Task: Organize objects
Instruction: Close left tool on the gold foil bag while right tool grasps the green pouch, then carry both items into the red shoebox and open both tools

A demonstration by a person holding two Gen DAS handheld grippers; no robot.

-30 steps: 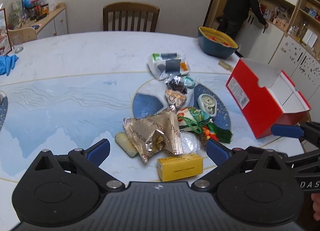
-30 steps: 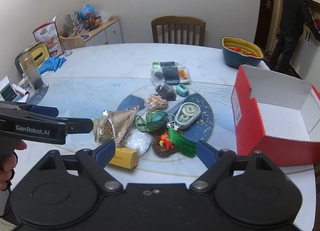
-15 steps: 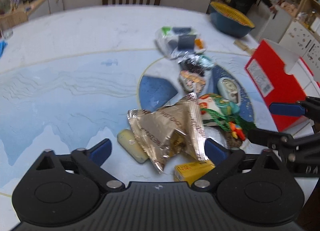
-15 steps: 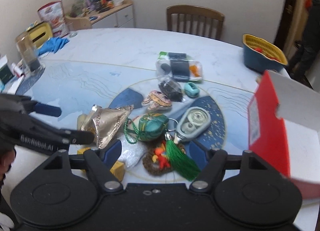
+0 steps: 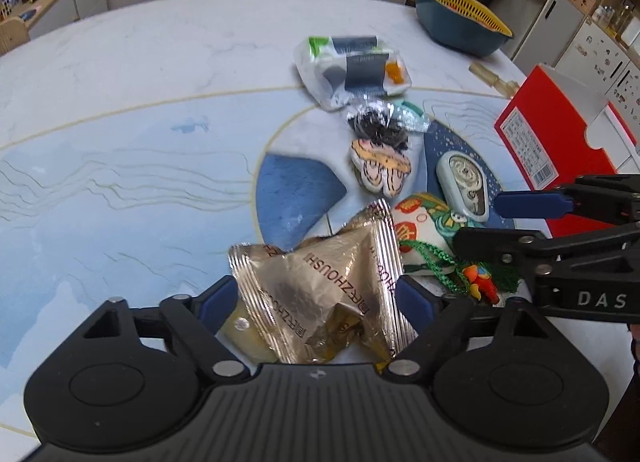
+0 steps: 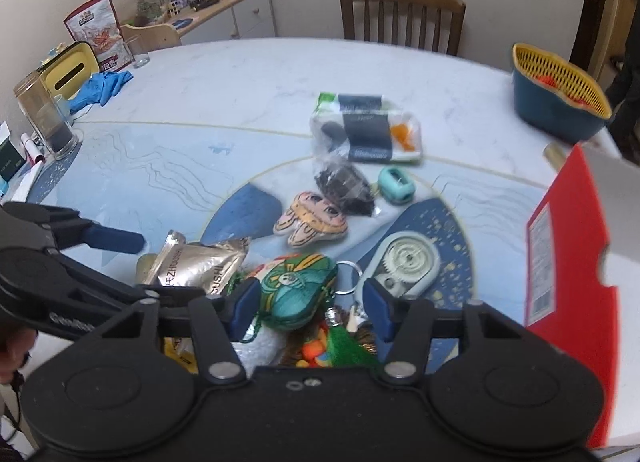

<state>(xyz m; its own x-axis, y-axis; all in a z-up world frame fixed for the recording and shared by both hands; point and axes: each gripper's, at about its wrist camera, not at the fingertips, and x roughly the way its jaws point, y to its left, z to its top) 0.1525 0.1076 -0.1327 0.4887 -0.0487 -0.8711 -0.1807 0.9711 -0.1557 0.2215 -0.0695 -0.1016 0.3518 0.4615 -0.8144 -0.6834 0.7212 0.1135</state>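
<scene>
A pile of small items lies mid-table. My left gripper (image 5: 316, 296) is open, its fingers on either side of a crinkled gold foil snack bag (image 5: 320, 282); the bag also shows in the right wrist view (image 6: 200, 266). My right gripper (image 6: 306, 304) is open, straddling a green embroidered pouch (image 6: 298, 288) with a green tassel (image 6: 348, 346); the pouch also shows in the left wrist view (image 5: 424, 228). A red open box (image 6: 568, 234) stands at the right.
Nearby lie a tape dispenser (image 6: 404, 262), a cartoon-face pouch (image 6: 312, 218), a dark packet (image 6: 346, 184), a clear bag of items (image 6: 366, 130) and a small teal object (image 6: 396, 184). A blue and yellow basket (image 6: 560, 94) sits far right, a chair (image 6: 400, 16) behind.
Both grippers moved forward and down into the pile. The left one now straddles the foil bag; the right one straddles the green pouch. Both stay open.
</scene>
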